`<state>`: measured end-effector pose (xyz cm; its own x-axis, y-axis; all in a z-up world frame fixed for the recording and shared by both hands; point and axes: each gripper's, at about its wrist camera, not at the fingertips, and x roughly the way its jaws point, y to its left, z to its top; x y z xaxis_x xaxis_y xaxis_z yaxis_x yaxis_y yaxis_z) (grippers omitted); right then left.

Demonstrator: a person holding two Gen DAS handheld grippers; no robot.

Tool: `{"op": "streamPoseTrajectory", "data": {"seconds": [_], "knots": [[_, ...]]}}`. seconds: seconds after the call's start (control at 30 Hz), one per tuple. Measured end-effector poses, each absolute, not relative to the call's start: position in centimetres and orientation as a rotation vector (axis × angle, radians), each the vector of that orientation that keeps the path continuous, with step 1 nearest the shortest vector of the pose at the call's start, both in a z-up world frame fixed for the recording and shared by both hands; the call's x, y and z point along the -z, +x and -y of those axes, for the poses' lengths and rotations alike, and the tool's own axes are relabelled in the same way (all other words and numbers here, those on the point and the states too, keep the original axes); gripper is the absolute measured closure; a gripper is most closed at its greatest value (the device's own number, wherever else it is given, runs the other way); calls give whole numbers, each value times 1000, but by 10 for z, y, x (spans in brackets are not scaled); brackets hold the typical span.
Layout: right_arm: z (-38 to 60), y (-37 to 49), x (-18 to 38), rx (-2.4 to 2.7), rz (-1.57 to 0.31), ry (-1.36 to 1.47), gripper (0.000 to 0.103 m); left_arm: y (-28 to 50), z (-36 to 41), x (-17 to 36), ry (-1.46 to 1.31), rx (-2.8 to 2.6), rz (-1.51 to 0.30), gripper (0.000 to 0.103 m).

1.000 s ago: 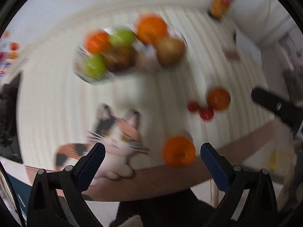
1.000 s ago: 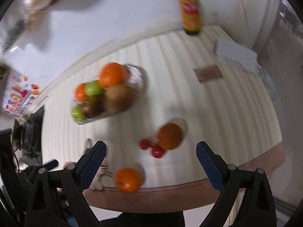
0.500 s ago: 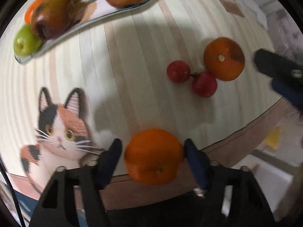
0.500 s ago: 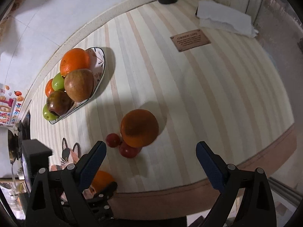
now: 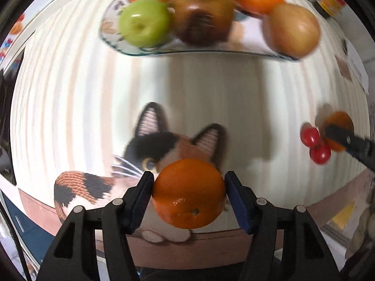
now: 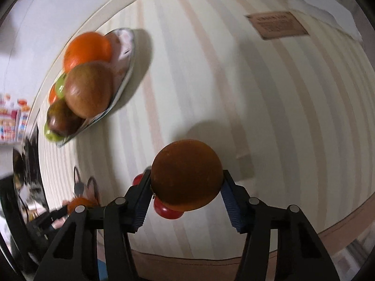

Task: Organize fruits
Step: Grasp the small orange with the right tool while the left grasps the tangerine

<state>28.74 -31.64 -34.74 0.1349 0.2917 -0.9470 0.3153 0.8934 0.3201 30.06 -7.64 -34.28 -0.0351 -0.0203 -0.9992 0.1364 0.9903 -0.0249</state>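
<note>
Left wrist view: the left tool (image 5: pixel 189 188), its jaws just closed in, clamps an orange (image 5: pixel 188 193) at bottom centre, below the fruit plate (image 5: pixel 164 51).

Right wrist view: the right tool (image 6: pixel 185 193), jaws just closed, grips a darker orange (image 6: pixel 186 178) at lower centre, red fruits (image 6: pixel 167 210) just beneath.

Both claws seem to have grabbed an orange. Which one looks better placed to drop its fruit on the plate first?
Probably the left gripper: its orange faces the plate straight ahead across open cloth. The right gripper holds its orange off to the plate's side.
</note>
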Motion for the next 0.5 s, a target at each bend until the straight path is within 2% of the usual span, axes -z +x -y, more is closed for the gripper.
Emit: {"op": "streamPoseTrajectory", "data": {"seconds": [0.3,0.5], "knots": [[292,307,349,-55,-1472,425,44,304,81,346,73,111,-1582,43],[293,305,349,-64,-1457,427,44,309,57,341,43,109,-1586,43]]}}
